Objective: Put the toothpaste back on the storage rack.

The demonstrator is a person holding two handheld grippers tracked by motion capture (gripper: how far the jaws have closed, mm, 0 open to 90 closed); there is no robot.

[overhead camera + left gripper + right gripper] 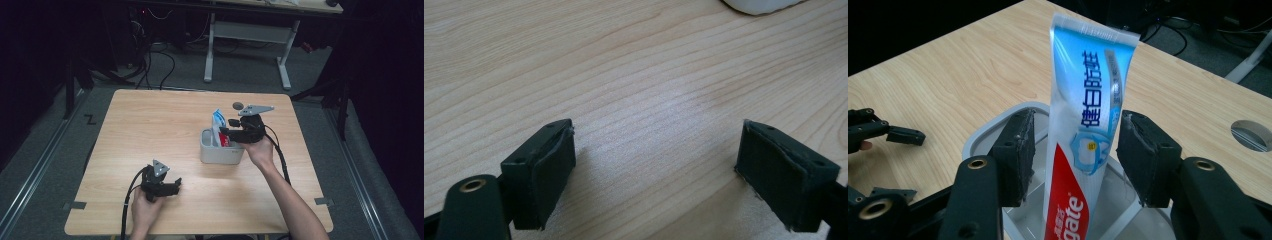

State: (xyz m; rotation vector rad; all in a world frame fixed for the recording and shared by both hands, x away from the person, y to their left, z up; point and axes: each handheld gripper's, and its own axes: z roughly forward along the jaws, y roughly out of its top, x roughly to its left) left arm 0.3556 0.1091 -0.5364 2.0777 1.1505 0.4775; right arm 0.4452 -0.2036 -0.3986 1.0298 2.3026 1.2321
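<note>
The job looks nearly done to my eye: the tube (1083,130) stands upright in the bin (221,152), cap end down, its flat crimped end rising above the rim. My right claw (1075,150) straddles the tube with its pads released, a gap on each side, so the tube stands on its own against the bin wall. What I judge is left is to lift that claw clear without knocking the tube over.

The bench (150,130) is pale wood grain, bare but for the bin a little toward 3 o'clock of its middle and a round grommet hole (238,105) at 12 o'clock of the bin. Around it the room is dark: grey floor, cables, and a white-legged desk (247,35) at 12 o'clock.

My left claw (167,187) rests toward 7 o'clock of the bin, well apart, jaws spread wide over bare wood with nothing between them.
</note>
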